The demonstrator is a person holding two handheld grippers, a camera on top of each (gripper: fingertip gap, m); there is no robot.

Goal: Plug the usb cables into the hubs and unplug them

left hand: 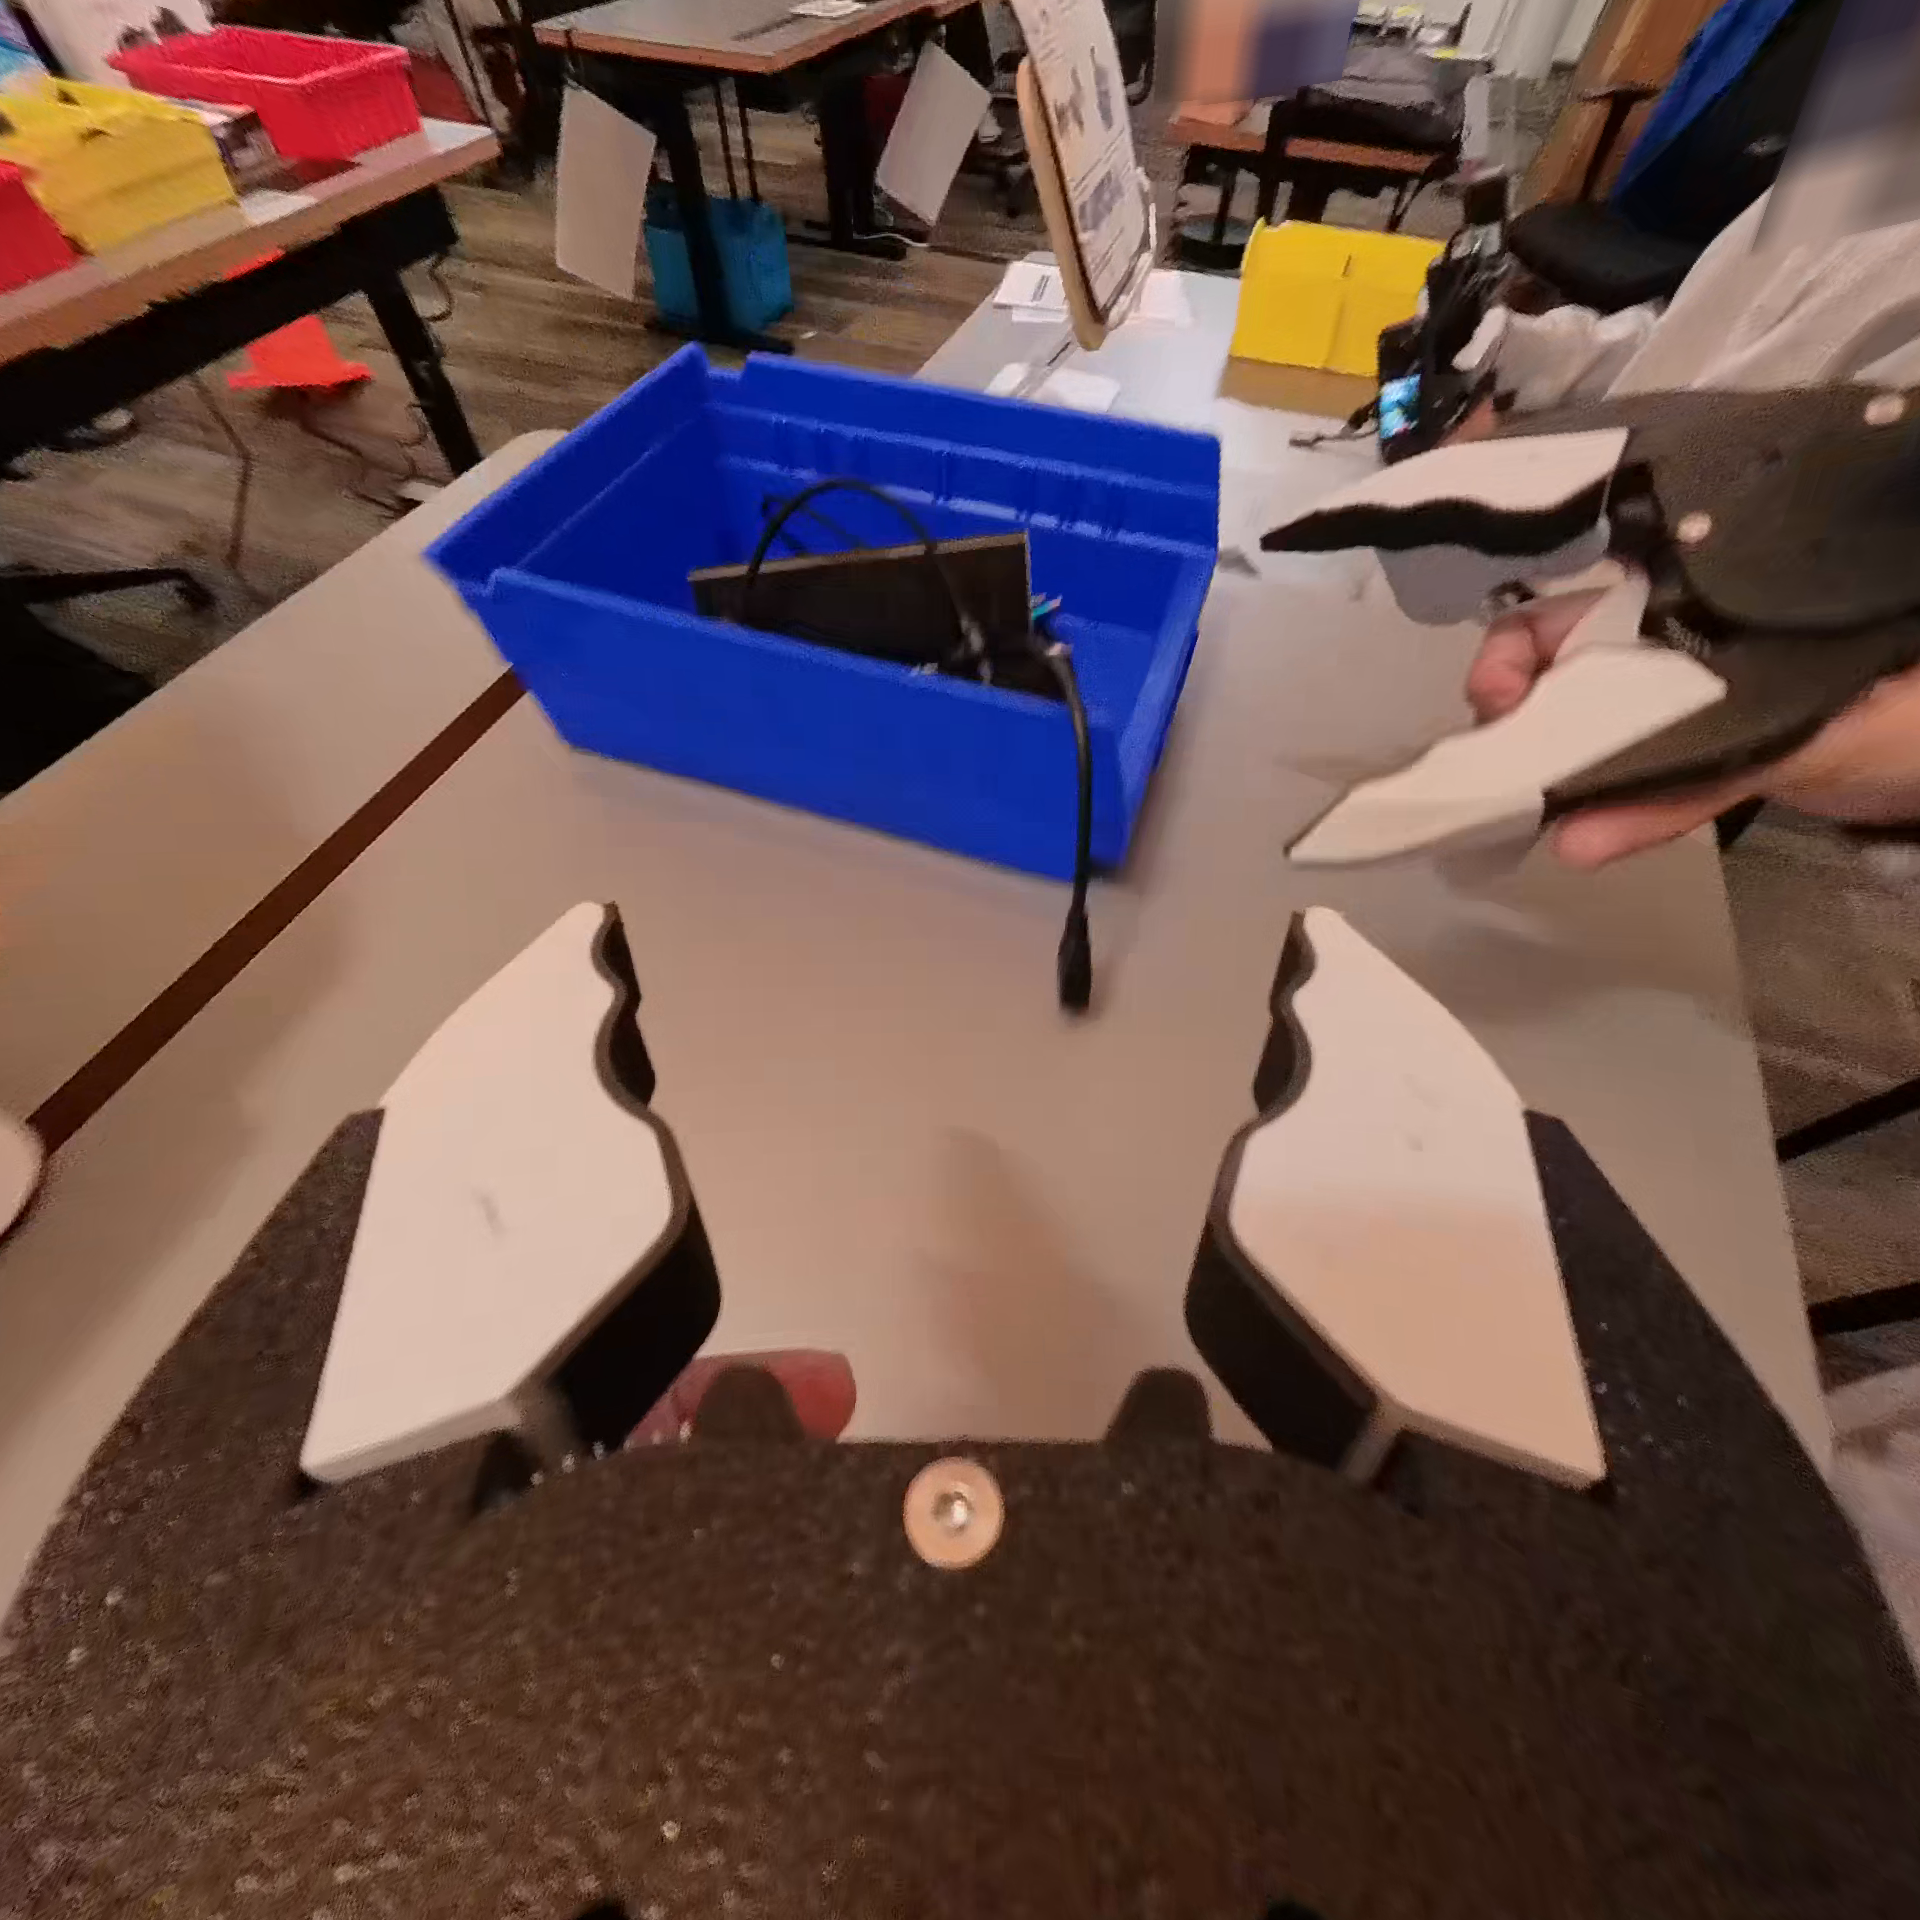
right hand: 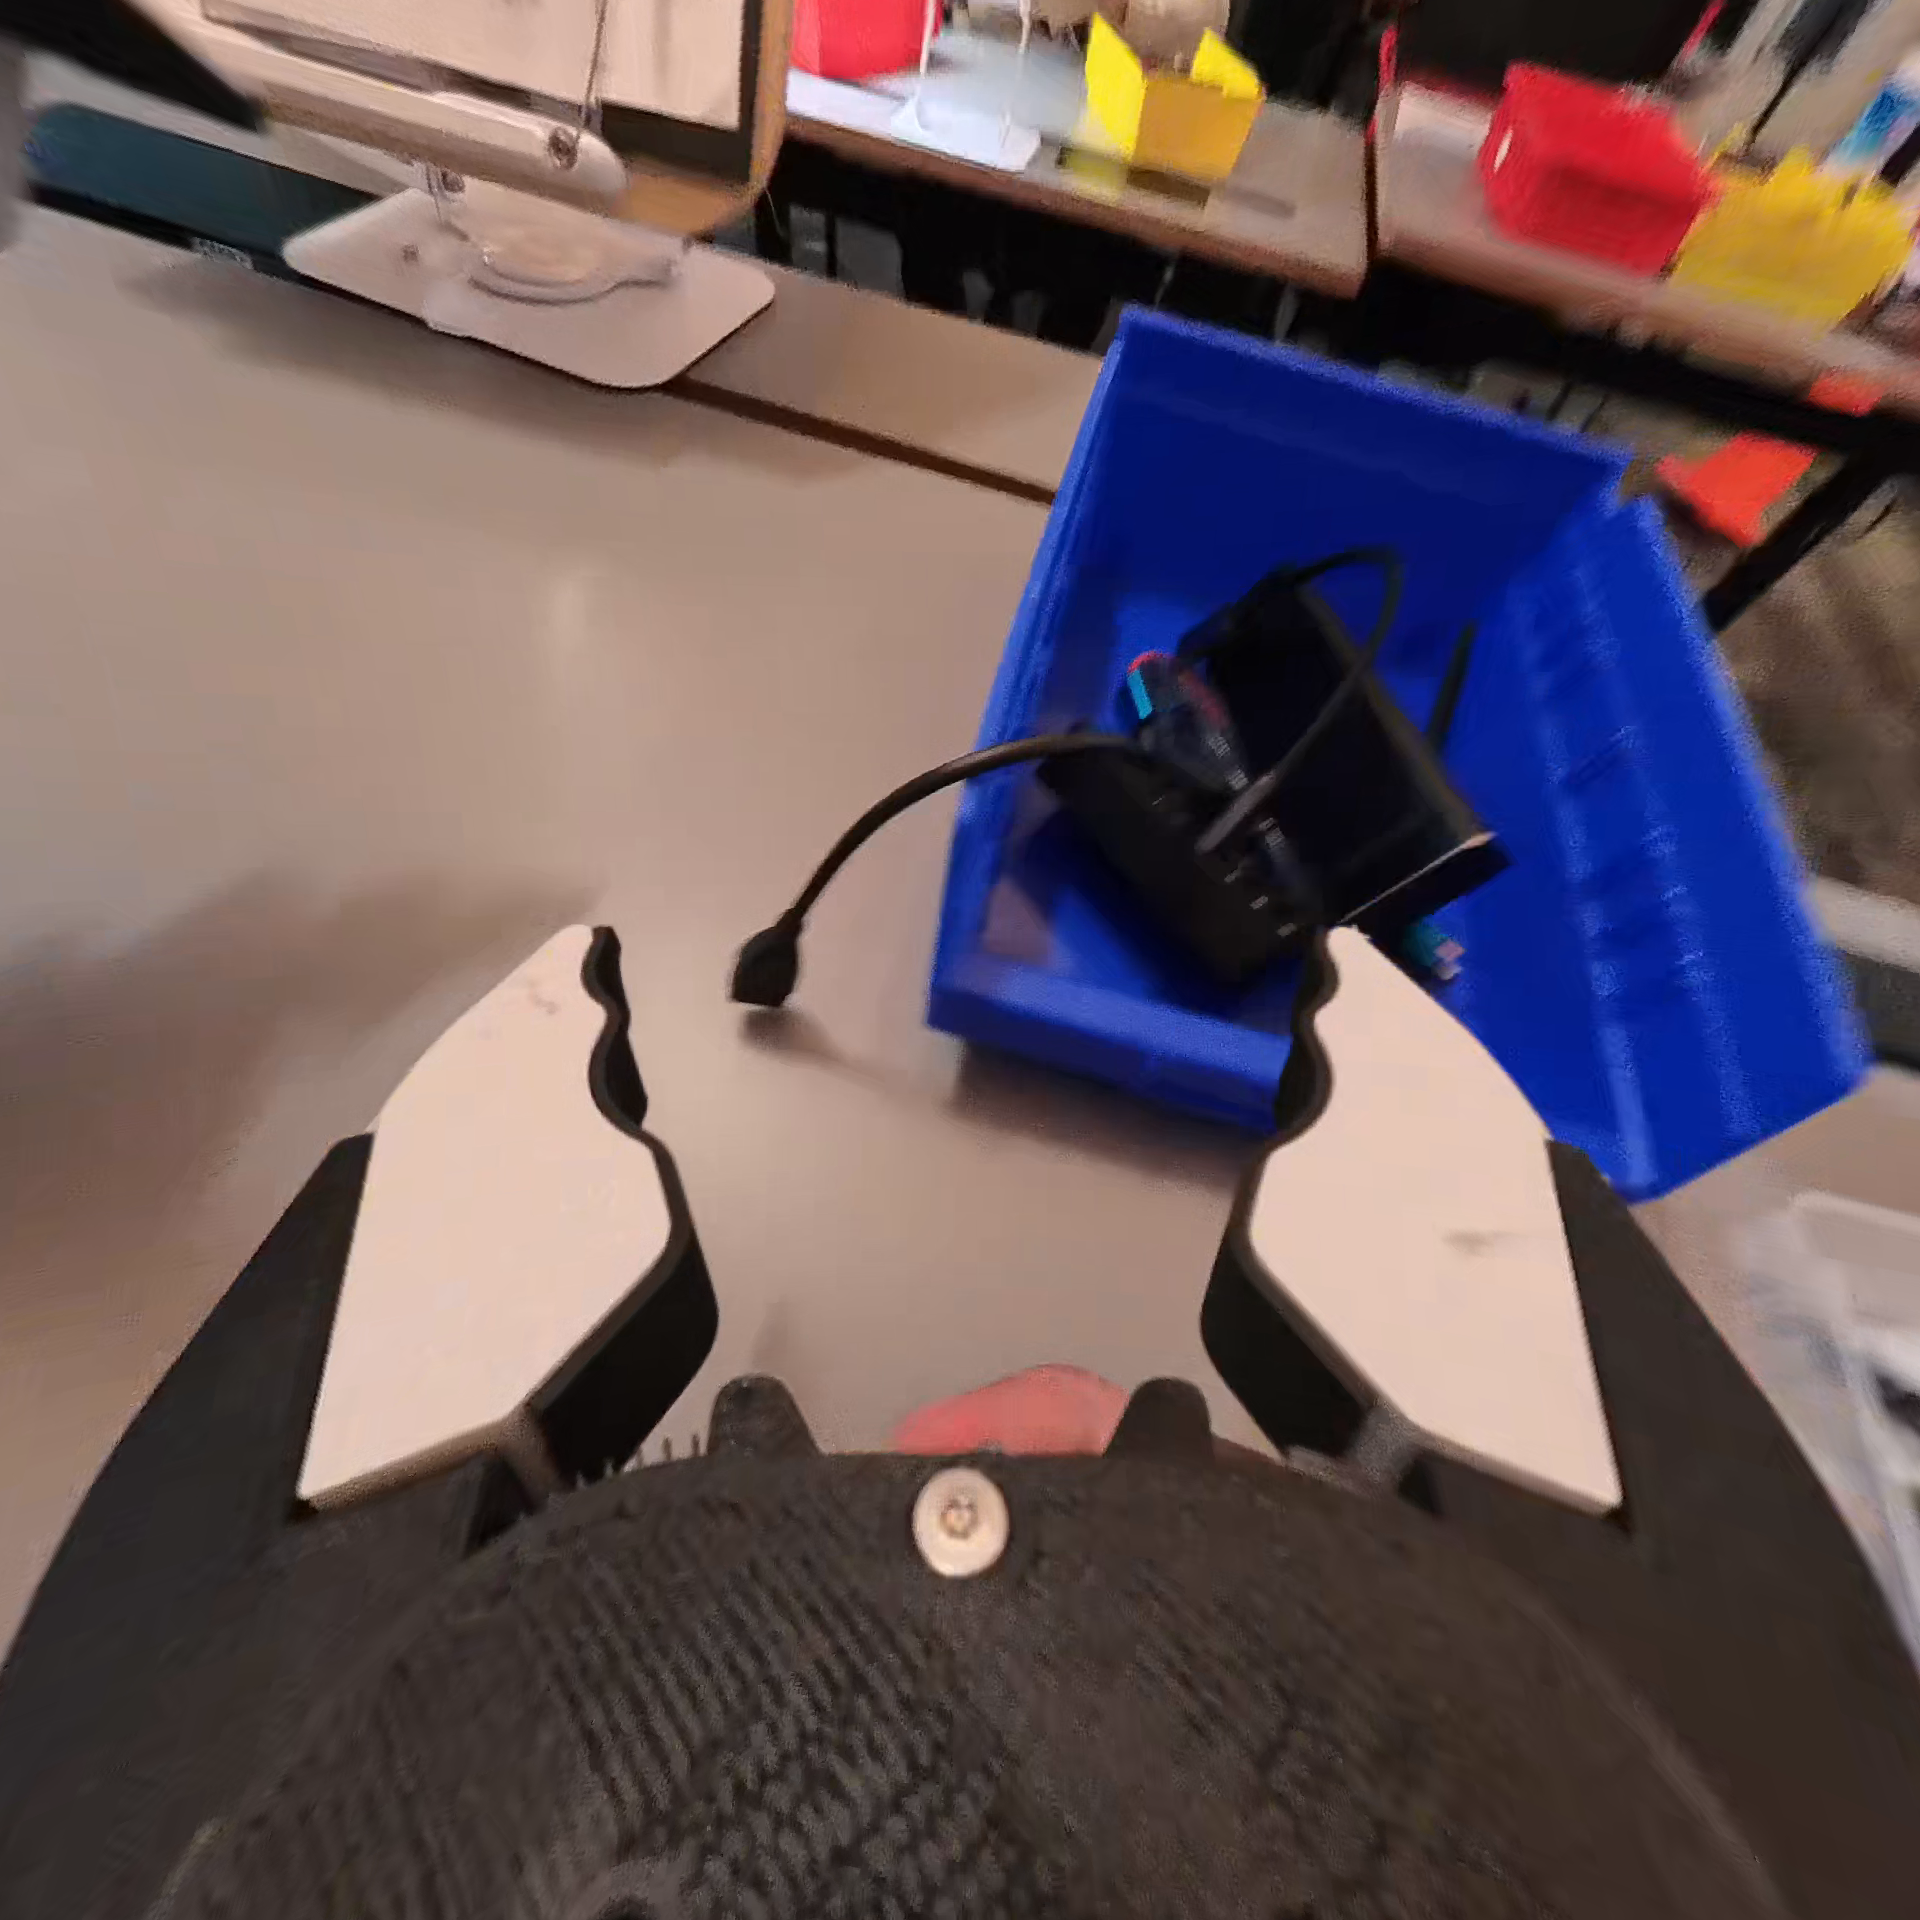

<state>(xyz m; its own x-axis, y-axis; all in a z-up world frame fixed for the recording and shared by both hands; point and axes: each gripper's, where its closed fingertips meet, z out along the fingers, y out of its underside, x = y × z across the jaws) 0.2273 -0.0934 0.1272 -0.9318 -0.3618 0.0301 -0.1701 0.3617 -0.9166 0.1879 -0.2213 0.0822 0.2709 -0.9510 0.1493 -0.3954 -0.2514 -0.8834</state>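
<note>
A blue bin (left hand: 831, 727) (right hand: 1174, 457) stands on the grey table (left hand: 416, 935) (right hand: 416, 675). Black USB hubs (left hand: 883, 603) (right hand: 1320, 790) lie piled inside it with black cables. One black cable (left hand: 1081, 790) (right hand: 894, 810) hangs out over the bin's wall, and its plug (left hand: 1074, 961) (right hand: 766, 971) hangs at the table surface. My left gripper (left hand: 951, 925) is open and empty, a short way in front of the bin. My right gripper (right hand: 966, 945) is open and empty beside the bin, just behind the plug; it also shows in the left wrist view (left hand: 1283, 696).
A monitor stand (right hand: 540, 281) and a board on a stand (left hand: 1081, 177) sit at the table's far side. A yellow bin (left hand: 1330, 291) stands farther back. Red and yellow bins (left hand: 156, 135) (right hand: 1683, 187) rest on neighbouring tables. A person's hand (left hand: 1517, 655) holds the right gripper.
</note>
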